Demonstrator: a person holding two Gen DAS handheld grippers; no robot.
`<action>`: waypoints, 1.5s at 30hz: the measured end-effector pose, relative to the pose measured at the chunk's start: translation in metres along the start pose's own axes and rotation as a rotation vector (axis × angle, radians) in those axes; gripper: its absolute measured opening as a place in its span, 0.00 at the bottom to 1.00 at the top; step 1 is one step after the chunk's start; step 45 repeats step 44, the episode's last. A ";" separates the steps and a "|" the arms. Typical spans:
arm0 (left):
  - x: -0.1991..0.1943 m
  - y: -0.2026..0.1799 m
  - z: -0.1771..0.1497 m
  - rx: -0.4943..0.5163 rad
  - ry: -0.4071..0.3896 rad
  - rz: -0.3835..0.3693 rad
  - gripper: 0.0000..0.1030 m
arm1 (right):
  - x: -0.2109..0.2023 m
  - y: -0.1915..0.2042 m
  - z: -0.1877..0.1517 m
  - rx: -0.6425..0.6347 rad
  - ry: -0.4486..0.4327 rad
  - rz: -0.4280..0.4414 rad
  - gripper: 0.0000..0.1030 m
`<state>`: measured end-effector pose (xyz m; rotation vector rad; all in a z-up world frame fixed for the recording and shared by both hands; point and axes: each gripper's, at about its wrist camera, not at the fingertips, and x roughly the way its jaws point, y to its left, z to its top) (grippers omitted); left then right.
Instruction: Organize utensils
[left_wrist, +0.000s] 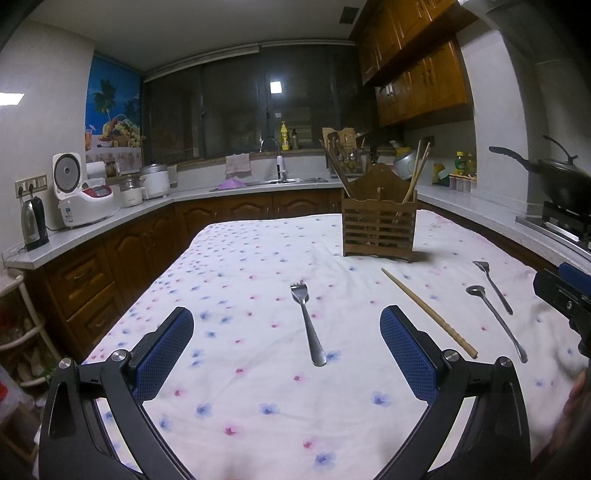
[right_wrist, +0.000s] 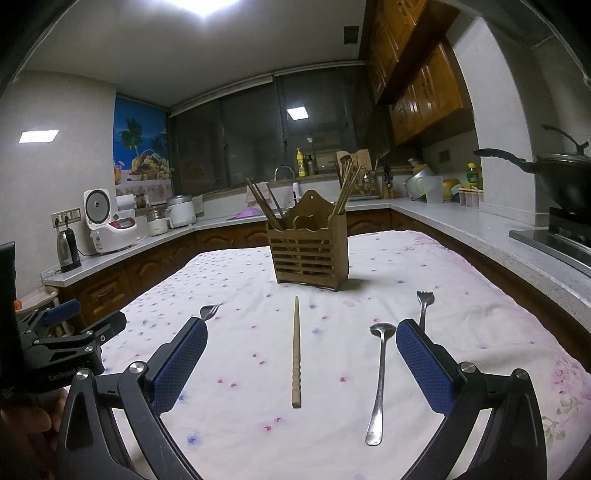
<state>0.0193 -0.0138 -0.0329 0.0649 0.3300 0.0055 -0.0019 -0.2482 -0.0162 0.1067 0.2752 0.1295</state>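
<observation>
Blue-padded fingers of the left gripper are seen spread wide and empty, hovering low over the cloth-covered bench. A fork lies flat between them, tines pointing away toward the holder. The right gripper is likewise released and holds nothing; a single chopstick and a spoon lie within its span, and a second fork is partly hidden behind its right finger.

The wooden holder stands upright at the far middle of the bench, with chopsticks already leaning in its left and right compartments. None of the four loose utensils touches it or another utensil, so the sorting is judged to be barely started on these pieces.

Several failures are foreseeable. Thin, flat metal handles on soft cloth are likely to be missed, or the cloth may be pinched and dragged along, shifting the other pieces. A fork gripped far from its balance point may pivot and slip out during the lift. With the chopstick and spoon both inside the right span, both could be caught in one closing. At the holder, a tilted utensil may catch on the rim, and the light holder may be tipped.
</observation>
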 end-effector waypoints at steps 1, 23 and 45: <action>0.000 0.000 0.000 0.000 0.001 -0.002 1.00 | 0.000 0.000 0.000 0.000 0.000 0.001 1.00; 0.000 -0.002 0.001 0.002 -0.003 -0.001 1.00 | 0.000 0.000 0.000 0.002 0.003 0.000 1.00; 0.006 -0.016 0.012 -0.006 0.017 -0.059 1.00 | 0.003 0.005 0.000 0.028 0.053 -0.009 1.00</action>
